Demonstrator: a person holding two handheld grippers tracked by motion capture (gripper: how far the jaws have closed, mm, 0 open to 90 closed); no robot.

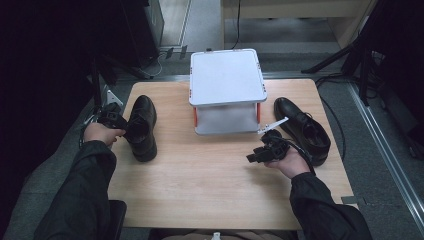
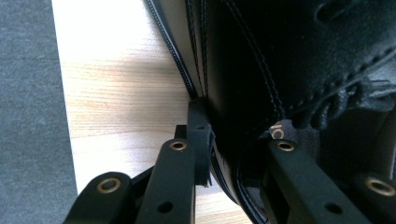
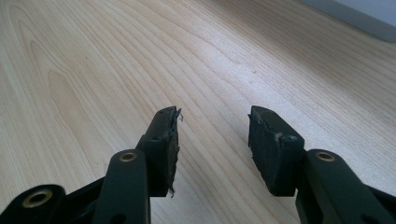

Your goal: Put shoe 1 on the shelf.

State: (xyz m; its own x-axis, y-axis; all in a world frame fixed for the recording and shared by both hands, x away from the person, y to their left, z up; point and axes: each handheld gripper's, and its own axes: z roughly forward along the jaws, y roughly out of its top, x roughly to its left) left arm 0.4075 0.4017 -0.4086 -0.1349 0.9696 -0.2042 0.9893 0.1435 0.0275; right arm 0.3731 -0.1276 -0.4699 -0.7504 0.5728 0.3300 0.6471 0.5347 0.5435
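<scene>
- My left gripper (image 1: 119, 126) holds the side wall of the left shoe (image 1: 142, 127). One jaw sits outside the shoe and one inside.
- That black shoe stands on the left part of the wooden table (image 1: 200, 185), its toe pointing far.
- My right gripper (image 1: 257, 155) has its jaws wide apart, with nothing between them, just above bare wood.
- The right shoe (image 1: 305, 131) lies just to its right.
- A white two-level stand (image 1: 226, 80) sits at the far middle, between the shoes.
</scene>
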